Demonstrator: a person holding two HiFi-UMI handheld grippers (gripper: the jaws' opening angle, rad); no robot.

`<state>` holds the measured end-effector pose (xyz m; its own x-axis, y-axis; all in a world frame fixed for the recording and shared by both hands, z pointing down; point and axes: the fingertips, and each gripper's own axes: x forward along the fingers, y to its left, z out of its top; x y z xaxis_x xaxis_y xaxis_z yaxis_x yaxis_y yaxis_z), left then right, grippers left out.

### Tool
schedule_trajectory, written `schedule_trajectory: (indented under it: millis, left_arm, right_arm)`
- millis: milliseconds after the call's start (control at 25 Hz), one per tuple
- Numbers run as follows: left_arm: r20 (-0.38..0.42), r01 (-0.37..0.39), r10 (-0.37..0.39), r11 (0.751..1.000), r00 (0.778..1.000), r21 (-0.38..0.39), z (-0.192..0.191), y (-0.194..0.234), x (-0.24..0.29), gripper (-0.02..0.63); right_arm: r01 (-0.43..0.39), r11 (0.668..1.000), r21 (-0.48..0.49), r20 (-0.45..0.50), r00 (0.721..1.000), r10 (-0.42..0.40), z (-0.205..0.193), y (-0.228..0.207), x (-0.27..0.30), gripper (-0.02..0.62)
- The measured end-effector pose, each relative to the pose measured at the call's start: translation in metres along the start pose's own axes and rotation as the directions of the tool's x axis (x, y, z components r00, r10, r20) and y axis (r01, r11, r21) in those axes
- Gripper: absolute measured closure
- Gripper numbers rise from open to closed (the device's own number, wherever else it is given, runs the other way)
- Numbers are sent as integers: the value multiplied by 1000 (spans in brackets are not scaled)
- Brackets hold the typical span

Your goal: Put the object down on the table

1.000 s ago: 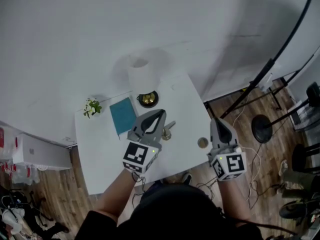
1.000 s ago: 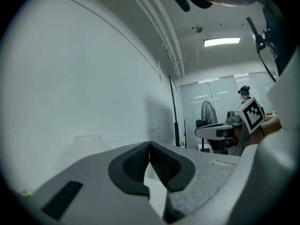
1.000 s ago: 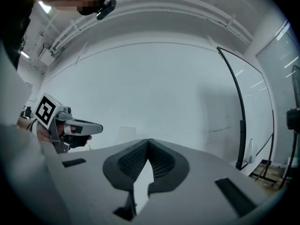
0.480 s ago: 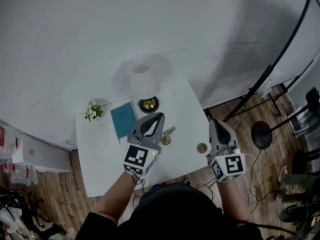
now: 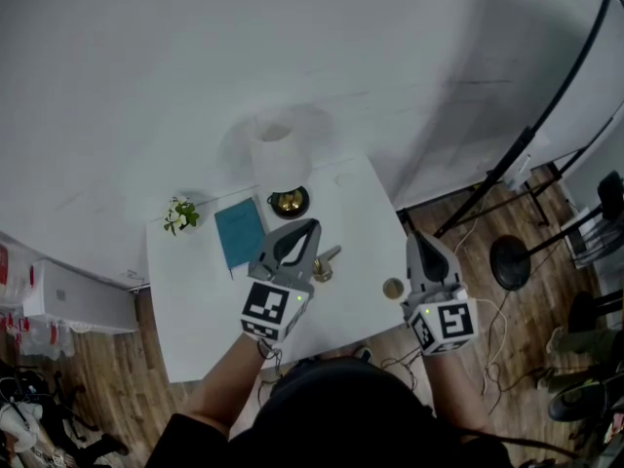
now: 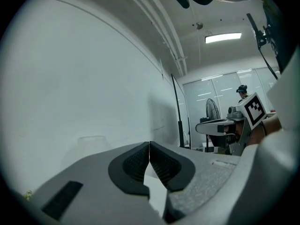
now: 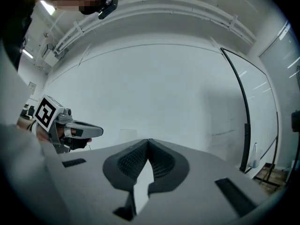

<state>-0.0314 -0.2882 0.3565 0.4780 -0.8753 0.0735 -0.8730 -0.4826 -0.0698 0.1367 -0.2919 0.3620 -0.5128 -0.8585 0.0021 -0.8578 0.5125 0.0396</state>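
Both grippers hang above a small white table (image 5: 195, 310), raised and level, facing a white wall. My left gripper (image 5: 313, 223) (image 6: 149, 144) is shut, its pads meeting with nothing between them. My right gripper (image 5: 413, 234) (image 7: 148, 141) is also shut and empty. A small brass object (image 5: 325, 263) stands on the table just right of the left gripper's body. A small round tan object (image 5: 393, 288) sits near the table's right edge, beside the right gripper. Each gripper shows in the other's view: the right gripper (image 6: 234, 122), the left gripper (image 7: 75, 131).
On the table's far side stand a white cylinder (image 5: 278, 152), a black bowl with a gold thing in it (image 5: 289, 203), a teal book (image 5: 240, 232) and a small plant (image 5: 178, 214). A black stand (image 5: 511, 252) and cables lie on the wood floor at right.
Both grippers stay shut and nearly still. The head view has shifted a little, so the table sits slightly higher in the picture than a second ago.
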Motion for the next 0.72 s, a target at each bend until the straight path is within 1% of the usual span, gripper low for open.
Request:
schedule_trajectory:
  millis: [320, 400, 600, 720]
  left_arm:
    - [-12, -1, 1, 1000, 1000, -6, -1, 3, 3, 600]
    - [-4, -3, 3, 1000, 1000, 1, -2, 4, 4, 600]
    - [-24, 0, 0, 1000, 1000, -17, -5, 3, 2, 600]
    - [-3, -2, 2, 1000, 1000, 1, -3, 5, 2, 600]
  right_arm:
    - [-3, 1000, 9, -4, 1000, 3, -1, -1, 5, 591]
    - [-3, 1000, 9, -3, 1000, 3, -2, 0, 6, 591]
    - [-3, 1000, 12, -3, 1000, 3, -3, 1, 5, 591]
    - [-6, 1000, 6, 1, 1000, 6, -2, 3, 4, 592]
